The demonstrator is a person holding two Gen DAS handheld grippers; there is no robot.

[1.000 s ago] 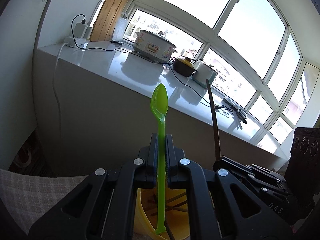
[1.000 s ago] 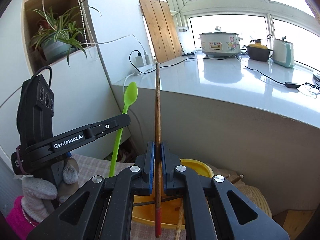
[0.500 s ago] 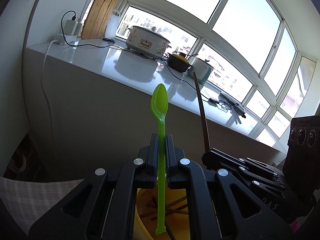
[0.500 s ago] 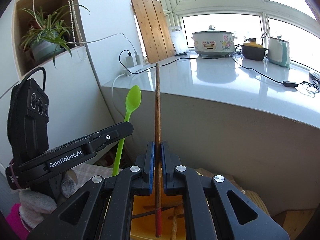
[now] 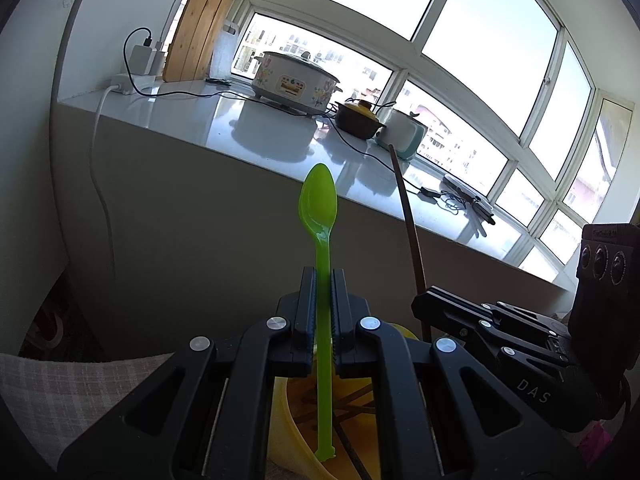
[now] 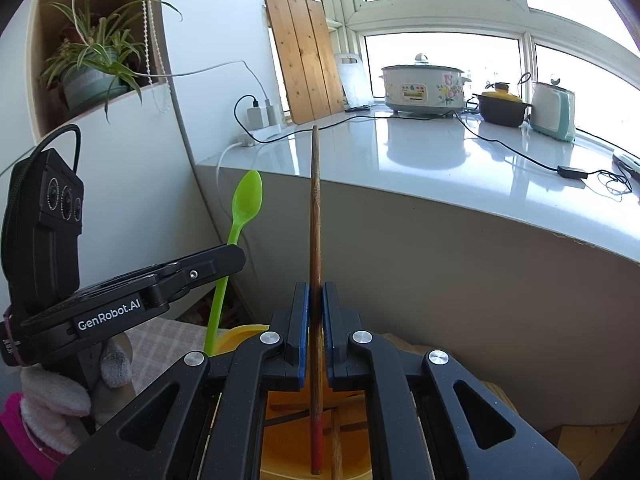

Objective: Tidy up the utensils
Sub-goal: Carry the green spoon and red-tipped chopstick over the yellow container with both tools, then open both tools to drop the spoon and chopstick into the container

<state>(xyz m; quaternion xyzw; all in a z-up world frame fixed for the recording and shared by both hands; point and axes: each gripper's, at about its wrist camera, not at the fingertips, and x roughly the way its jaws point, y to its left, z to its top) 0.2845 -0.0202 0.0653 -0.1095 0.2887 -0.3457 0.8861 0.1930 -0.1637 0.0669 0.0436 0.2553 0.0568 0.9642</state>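
Note:
My left gripper (image 5: pixel 322 276) is shut on a green plastic spoon (image 5: pixel 319 208), held upright with its bowl on top and its handle end hanging over a yellow bowl (image 5: pixel 288 432). My right gripper (image 6: pixel 315 292) is shut on a brown wooden chopstick (image 6: pixel 315 200) with a red lower end, also upright above the yellow bowl (image 6: pixel 280 440). Several chopsticks lie inside the bowl. In the right wrist view the left gripper (image 6: pixel 236 258) and its green spoon (image 6: pixel 246 204) stand at the left. In the left wrist view the right gripper (image 5: pixel 424 306) holds the chopstick (image 5: pixel 406 216) at the right.
A white counter (image 6: pixel 460 168) runs behind, carrying a flowered cooker (image 6: pixel 422 88), a dark pot (image 6: pixel 500 108), a kettle (image 6: pixel 554 110), cables and a charger. A wooden board (image 6: pixel 304 64) leans by the window. A potted plant (image 6: pixel 90 68) sits on a shelf. Checked cloth (image 5: pixel 72 392) covers the surface.
Both grippers keep their hold and have hardly moved. The views have shifted slightly, so the chopstick sits a little further left in the left wrist view.

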